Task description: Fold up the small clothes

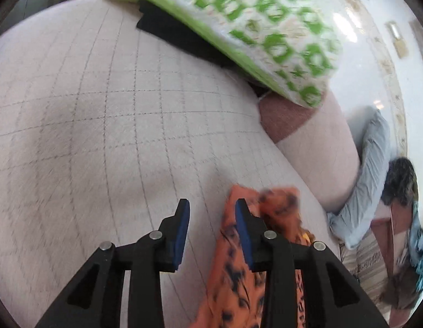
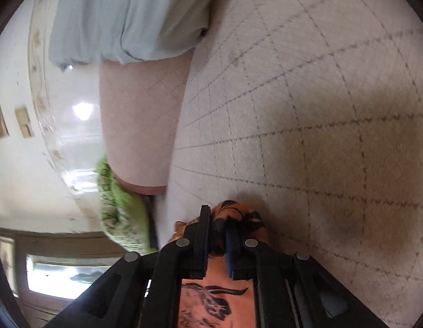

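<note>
Orange patterned cloth (image 2: 219,295) clenched in right hand-held gripper (image 2: 215,243), lower edge cut off; left hand-held gripper (image 1: 213,227) released

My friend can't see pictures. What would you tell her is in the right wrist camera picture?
The right gripper is shut on an orange cloth with black markings, just above a pale checked bed cover. A light blue cloth lies at the top, and a green patterned pillow sits at the left.
</note>
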### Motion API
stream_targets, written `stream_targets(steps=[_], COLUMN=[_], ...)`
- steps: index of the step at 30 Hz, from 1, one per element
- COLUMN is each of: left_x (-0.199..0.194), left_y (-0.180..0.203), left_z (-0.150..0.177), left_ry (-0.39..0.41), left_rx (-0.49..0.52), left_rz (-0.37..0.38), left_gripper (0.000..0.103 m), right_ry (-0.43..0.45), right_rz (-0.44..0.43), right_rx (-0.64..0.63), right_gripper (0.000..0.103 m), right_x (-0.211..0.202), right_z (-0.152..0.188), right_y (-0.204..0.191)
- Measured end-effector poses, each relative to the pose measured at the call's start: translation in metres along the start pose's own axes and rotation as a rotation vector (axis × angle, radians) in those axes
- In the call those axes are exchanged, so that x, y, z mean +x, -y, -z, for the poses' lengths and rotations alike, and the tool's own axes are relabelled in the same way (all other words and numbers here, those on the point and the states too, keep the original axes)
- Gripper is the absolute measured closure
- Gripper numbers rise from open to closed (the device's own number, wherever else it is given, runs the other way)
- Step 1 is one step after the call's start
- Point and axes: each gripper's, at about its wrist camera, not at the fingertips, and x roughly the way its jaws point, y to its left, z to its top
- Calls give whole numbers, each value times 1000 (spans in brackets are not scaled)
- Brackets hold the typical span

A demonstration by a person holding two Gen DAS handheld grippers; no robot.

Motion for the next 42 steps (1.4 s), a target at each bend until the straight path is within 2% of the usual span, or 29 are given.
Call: stream_targets(steps=[1, 2, 3, 4, 6, 8, 10, 12, 14, 15, 16, 18, 20, 21, 23, 24, 27, 29, 30, 31, 33, 35, 38, 42], left_x=[-13, -22, -31, -42, -51, -53, -43, -16, -6, -6, -7, -8, -6, -5, -5, -5, -2, 0, 2, 3, 2, -2, -8, -9], left_y=[12, 22, 32, 45, 56, 62, 64, 62, 58, 58, 58, 55, 47, 43, 32, 27, 13, 13, 15, 16, 16, 13, 13, 30], left_z=[11, 20, 30, 45, 67, 94, 116, 125, 124, 121, 117, 110, 105, 103, 100, 99, 93, 90, 88, 84, 79, 73, 65, 74], left_ry=[19, 35, 55, 84, 127, 156, 159, 80, 41, 47, 56, 58, 43, 33, 14, 6, 3, 5, 6, 8, 16, 36, 64, 22], left_rx=[46, 87, 129, 171, 176, 172, 216, 256, 232, 220, 213, 193, 163, 155, 137, 124, 81, 90, 96, 98, 88, 67, 70, 151], left_rz=[19, 18, -1, -51, -99, -75, -129, -238, -296, -295, -293, -287, -294, -307, -317, -314, -295, -296, -296, -290, -274, -253, -238, -222], left_gripper=[61, 52, 40, 37, 36, 34, 34, 34, 34, 34, 34, 34, 34, 34, 34, 34, 33, 33, 33, 33, 33, 33, 33, 31], right_ry=[4, 8, 14, 16, -1, -23, 43, 134, 258, 310, 330, 266, 181, 133, 32, -18, -124, -169, -152, -107, -17, 20, 76, 154], right_rz=[-2, -11, -28, -37, -34, 11, 42, -6, -18, 32, 88, 108, 131, 176, 239, 256, 338, 440, 500, 538, 639, 668, 552, 542], right_rx=[-10, -22, -38, -47, -51, -49, -54, 2, 41, 9, -49, -171, -254, -312, -430, -478, -610, -651, -678, -728, -801, -792, -770, -786], right_gripper=[93, 93, 93, 93, 92, 91, 89, 88, 63, 27, 17, 17, 17, 18, 31, 45, 51, 55, 57, 63, 66, 66, 66, 64], right_x=[-2, -5, -10, -13, -16, -22, -41, -70, -96, -103, -102, -78, -36, -10, 40, 64, 134, 179, 199, 212, 231, 236, 205, 130], right_z=[2, 3, 5, 6, 7, 8, 8, 3, 10, 19, 30, 54, 86, 105, 140, 158, 194, 199, 195, 190, 171, 158, 158, 164], right_y=[-4, -9, -16, -21, -28, -35, -42, -41, -47, -58, -72, -96, -114, -123, -134, -139, -148, -147, -149, -155, -171, -182, -196, -186])
